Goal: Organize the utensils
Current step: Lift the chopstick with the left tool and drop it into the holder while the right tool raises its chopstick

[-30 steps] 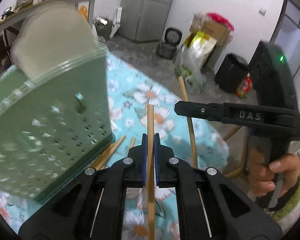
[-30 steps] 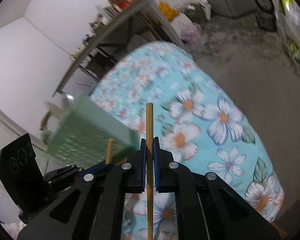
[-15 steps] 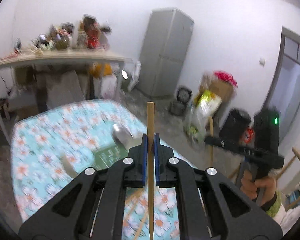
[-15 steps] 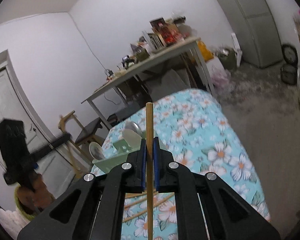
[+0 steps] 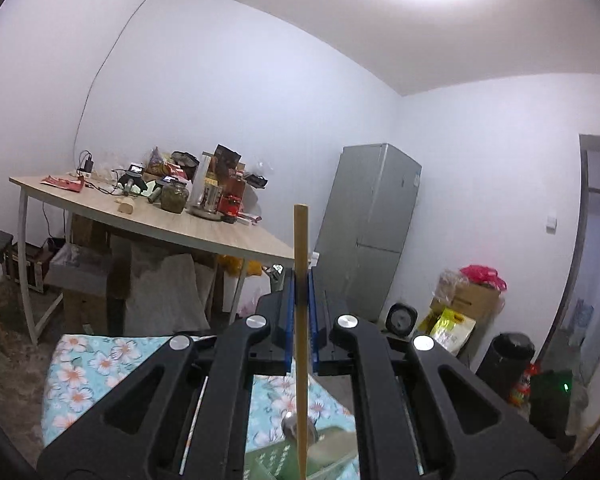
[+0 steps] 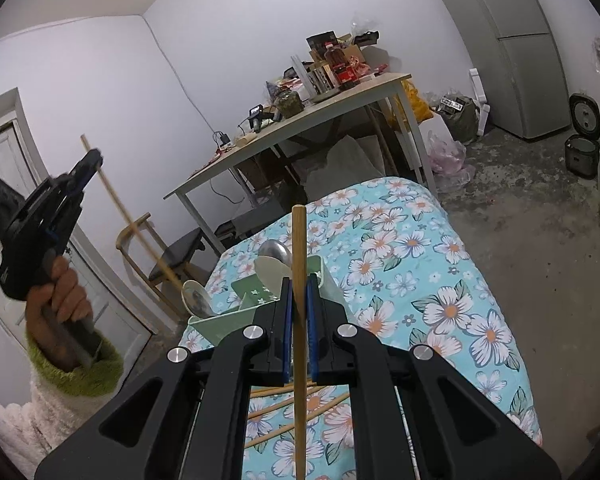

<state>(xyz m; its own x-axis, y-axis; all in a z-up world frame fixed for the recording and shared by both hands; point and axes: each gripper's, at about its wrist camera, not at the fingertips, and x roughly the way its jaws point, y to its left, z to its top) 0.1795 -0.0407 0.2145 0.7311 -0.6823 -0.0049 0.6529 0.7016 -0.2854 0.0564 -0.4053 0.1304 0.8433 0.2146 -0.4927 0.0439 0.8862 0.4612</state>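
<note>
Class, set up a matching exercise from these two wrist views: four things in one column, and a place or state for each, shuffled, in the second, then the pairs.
Things:
1. right gripper
2. loose chopsticks
3. metal spoon
4. glass jar

Places or states:
A. on the wooden table
B. standing in the green utensil holder
C. shut on a chopstick
D. lying on the floral cloth

Pairs: 1-C, 2-D, 3-B, 4-A

Spoons (image 6: 274, 254) stand in the holder (image 6: 220, 322); loose chopsticks (image 6: 288, 408) lie before it
</note>
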